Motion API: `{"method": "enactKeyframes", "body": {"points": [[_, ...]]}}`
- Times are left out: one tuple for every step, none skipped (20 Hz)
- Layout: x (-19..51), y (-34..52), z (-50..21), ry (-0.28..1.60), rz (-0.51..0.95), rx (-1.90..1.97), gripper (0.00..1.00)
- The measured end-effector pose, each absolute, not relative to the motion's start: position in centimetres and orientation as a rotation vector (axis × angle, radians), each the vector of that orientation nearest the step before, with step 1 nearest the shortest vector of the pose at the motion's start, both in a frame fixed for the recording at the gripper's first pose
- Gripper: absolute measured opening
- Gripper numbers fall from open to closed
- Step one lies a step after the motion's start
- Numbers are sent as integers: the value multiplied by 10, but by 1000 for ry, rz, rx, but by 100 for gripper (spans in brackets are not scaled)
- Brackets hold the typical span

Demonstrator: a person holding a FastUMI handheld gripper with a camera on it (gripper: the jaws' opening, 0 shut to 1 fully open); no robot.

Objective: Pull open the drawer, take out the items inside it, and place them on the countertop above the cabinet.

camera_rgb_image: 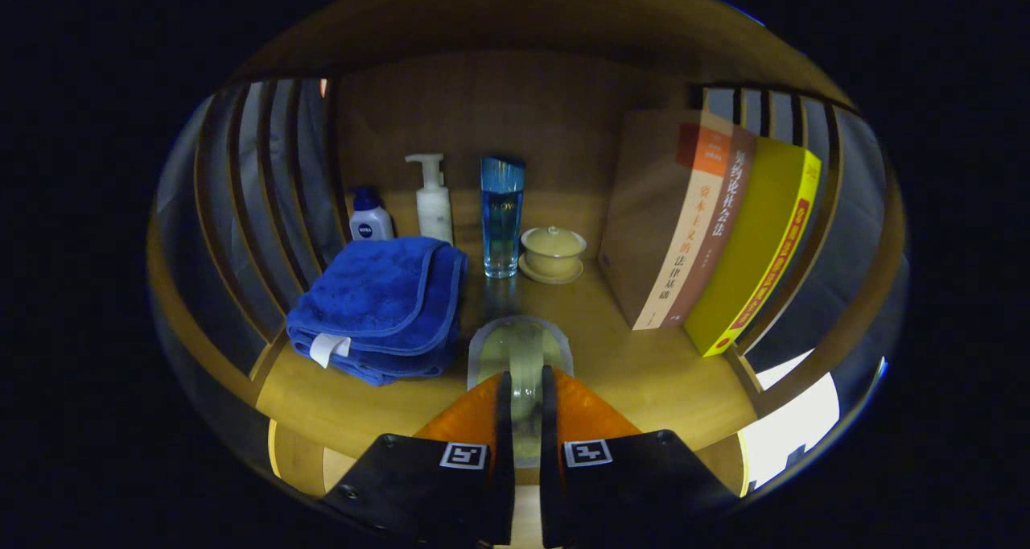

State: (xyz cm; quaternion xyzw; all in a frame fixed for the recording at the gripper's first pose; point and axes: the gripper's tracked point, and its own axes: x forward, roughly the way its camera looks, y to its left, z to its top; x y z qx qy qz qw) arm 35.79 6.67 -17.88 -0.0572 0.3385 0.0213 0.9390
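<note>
**Glassy item carried over the bench, ready to be set down**

The tool (525,388) has its two fingers drawn close together and clamped on a clear, glassy item (520,354), pinching it by its near end. I can't tell just what the item is. Its long axis runs straight ahead along the fingers, with its rounded far end pointing away from the tool toward the back of the shelf. It sits low over the wooden bench (644,372), though I cannot tell whether it touches yet.

By my reading, this is the placing step: one item is out of the drawer and about to be put down. The next move calls for lowering it onto the bare wood just ahead and easing the fingers apart.

Ahead and left lies a folded blue towel (378,307). Beyond the fingertips stand a tall blue bottle (502,215) and a lidded cup (553,253), with a pump bottle (433,199) and a small lotion bottle (370,217) farther left. Leaning books (708,227) stand ahead to the right.
</note>
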Motion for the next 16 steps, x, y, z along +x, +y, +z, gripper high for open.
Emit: {"method": "enactKeyframes", "body": {"points": [[360,70,-183,705,47,-133,22],[364,70,-185,707,43,-153,22],[367,68,-190,716,33,-175,22],[369,70,-194,719,28,-184,22],[372,68,-197,724,22,-193,23],[375,67,-199,723,17,-198,25],[373,63,-200,726,5,-208,27],[374,63,-203,732,6,-208,31],[374,64,-204,733,6,-205,34],[375,65,-205,732,6,-199,35],[374,66,-207,735,8,-192,35],[372,68,-209,739,12,-188,38],[371,67,-209,739,10,-190,40],[369,68,-209,740,14,-188,52],[368,72,-210,745,22,-179,63],[367,72,-209,744,23,-177,75]]}}
